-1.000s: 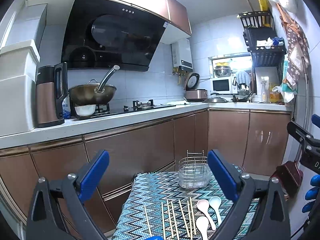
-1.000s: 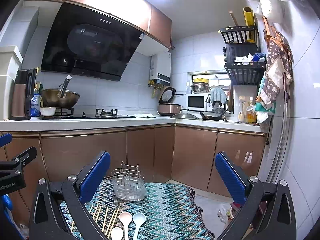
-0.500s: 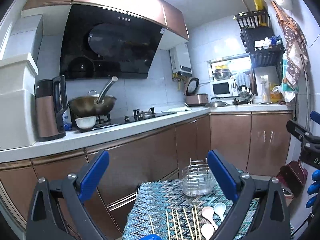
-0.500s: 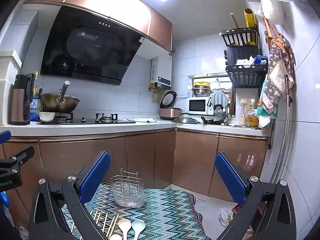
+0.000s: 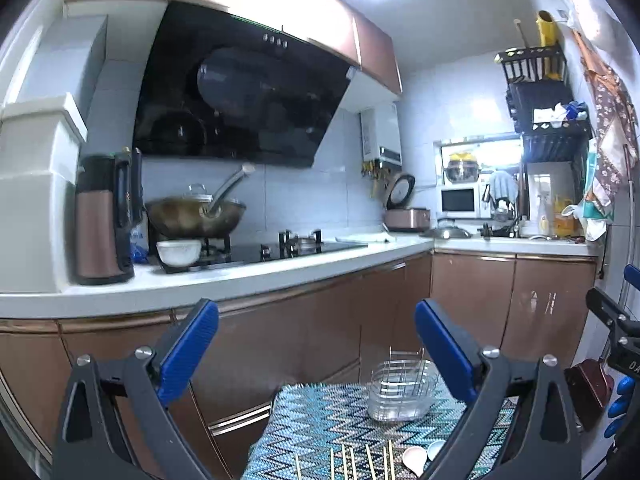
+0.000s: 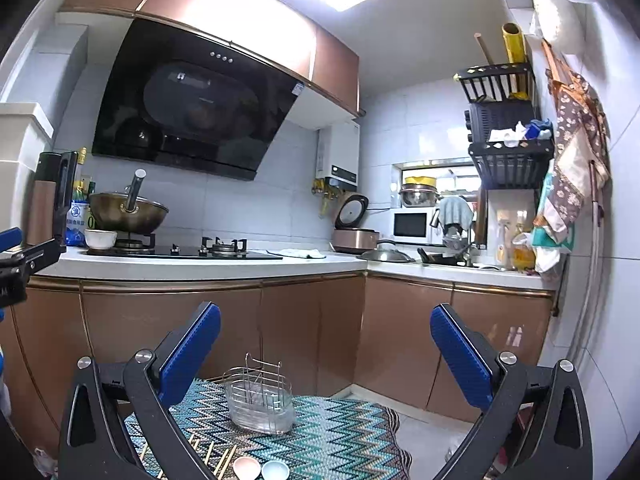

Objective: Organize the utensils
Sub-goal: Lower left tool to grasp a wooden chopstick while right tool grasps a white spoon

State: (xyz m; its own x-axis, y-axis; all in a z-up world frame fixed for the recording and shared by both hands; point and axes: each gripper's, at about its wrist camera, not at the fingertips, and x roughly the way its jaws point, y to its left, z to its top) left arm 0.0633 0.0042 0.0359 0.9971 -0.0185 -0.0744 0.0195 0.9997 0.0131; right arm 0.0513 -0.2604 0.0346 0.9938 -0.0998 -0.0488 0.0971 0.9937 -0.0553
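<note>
Both grippers, left and right, sit wide apart and hold nothing, raised above the zigzag mat, I'd guess to line up a first pick. Left to right on the mat: chopsticks in a row, two spoons beside them, wire holder behind, unloaded. Nothing blocks the reach; counter clutter is well apart.
</note>
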